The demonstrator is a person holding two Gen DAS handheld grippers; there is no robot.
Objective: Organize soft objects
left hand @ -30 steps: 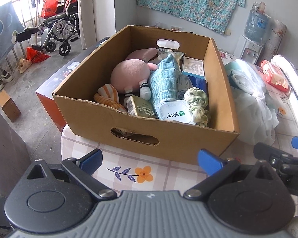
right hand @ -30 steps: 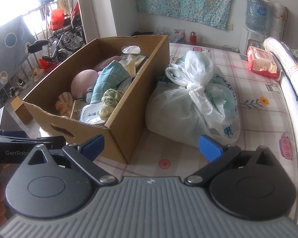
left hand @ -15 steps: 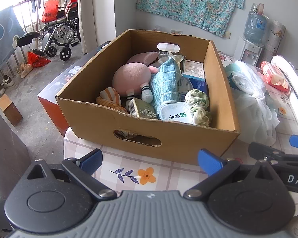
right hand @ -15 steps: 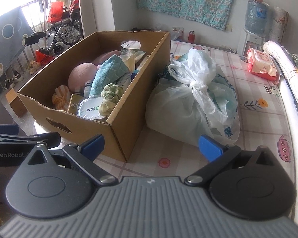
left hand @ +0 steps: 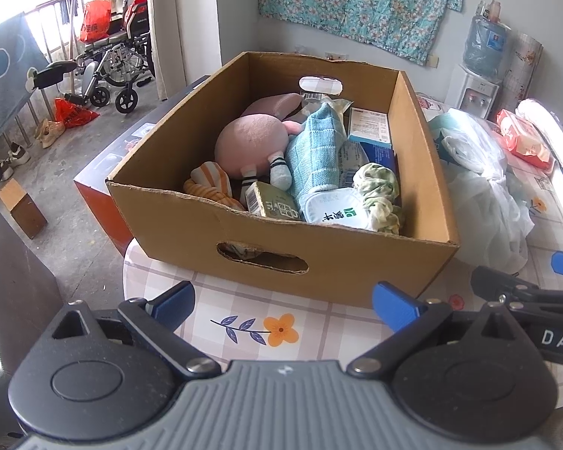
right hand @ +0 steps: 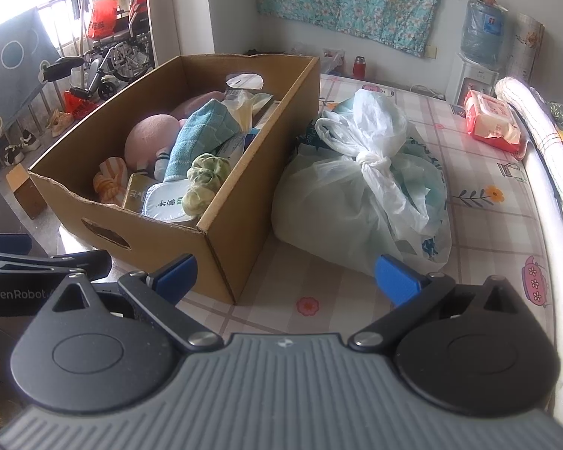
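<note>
Checked floral tablecloth (left hand: 244, 311) under brown cardboard box (left hand: 341, 262), pink plush toy (left hand: 249, 148) and blue knitted towel (left hand: 315, 153) inside, knotted white plastic bag (right hand: 360, 195) beside, left gripper (left hand: 283, 302) and right gripper (right hand: 285, 275) both spread wide, empty, short of box.

Matt cardboard box (left hand: 334, 262), glossy plastic bag (right hand: 349, 202)

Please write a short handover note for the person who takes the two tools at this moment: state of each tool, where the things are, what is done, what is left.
Left tool: open, empty, in front of the cardboard box.
Right tool: open, empty, at the box's near right corner.
In the box: pink plush toy, blue towel, green scrunchie, striped orange toy, mixed with cartons and packets.
Tied plastic bag lies right of the box on the tablecloth.
Done: nothing visibly taken out.
Left: all the sorting of the soft things.
</note>
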